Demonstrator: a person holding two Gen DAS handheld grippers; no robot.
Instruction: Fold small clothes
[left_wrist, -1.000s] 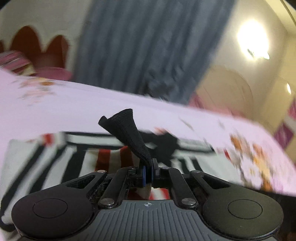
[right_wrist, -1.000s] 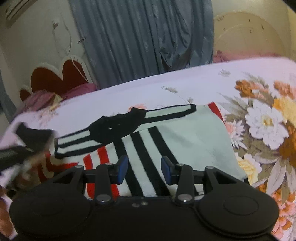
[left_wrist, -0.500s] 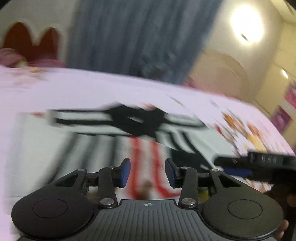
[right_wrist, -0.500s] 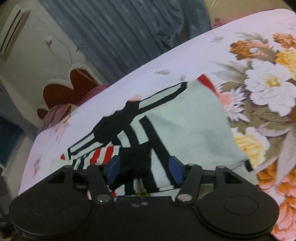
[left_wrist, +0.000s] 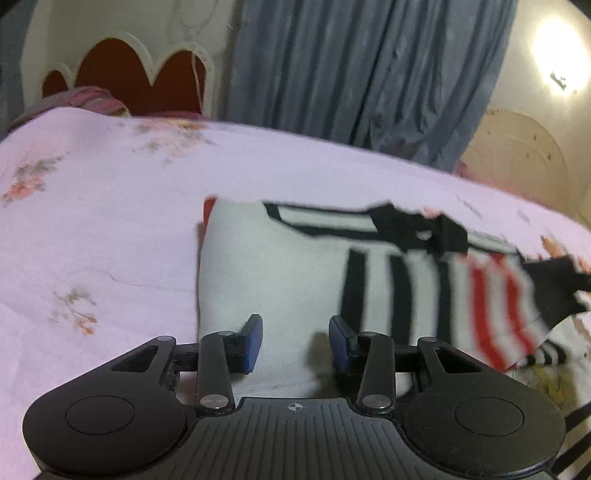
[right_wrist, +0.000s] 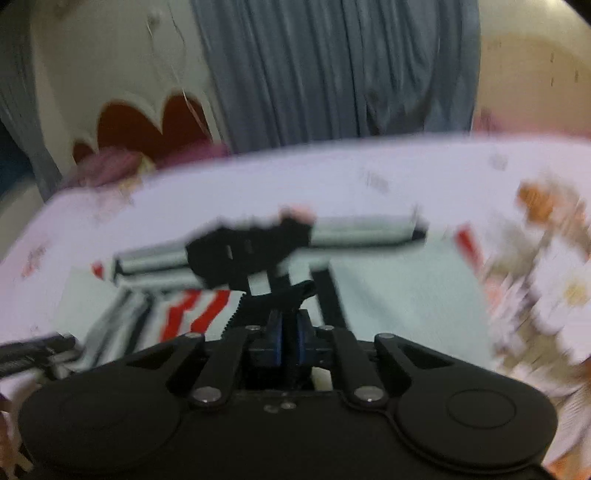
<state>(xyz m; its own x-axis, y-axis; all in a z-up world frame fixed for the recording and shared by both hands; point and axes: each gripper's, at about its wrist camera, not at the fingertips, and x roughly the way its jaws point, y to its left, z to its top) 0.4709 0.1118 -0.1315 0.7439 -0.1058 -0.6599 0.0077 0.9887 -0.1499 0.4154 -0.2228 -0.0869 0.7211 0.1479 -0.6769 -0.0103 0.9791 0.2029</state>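
Note:
A small white garment (left_wrist: 280, 266) with black and red stripes and black trim lies on the pink floral bedsheet (left_wrist: 103, 221). My left gripper (left_wrist: 295, 341) is open and empty, low over the garment's plain white left part. In the blurred right wrist view my right gripper (right_wrist: 290, 341) is shut on the garment's black cuff (right_wrist: 284, 295) and holds it raised over the striped part (right_wrist: 192, 310). The lifted black cuff also shows at the right of the left wrist view (left_wrist: 554, 291).
A red scalloped headboard (left_wrist: 129, 79) and pink pillow (left_wrist: 88, 101) stand at the far left. A grey-blue curtain (left_wrist: 362, 74) hangs behind the bed. Large flower prints (right_wrist: 546, 258) cover the sheet to the right of the garment.
My left gripper let go of the black cuff, opened and moved left over the white part. My right gripper closed on the black cuff and lifted it.

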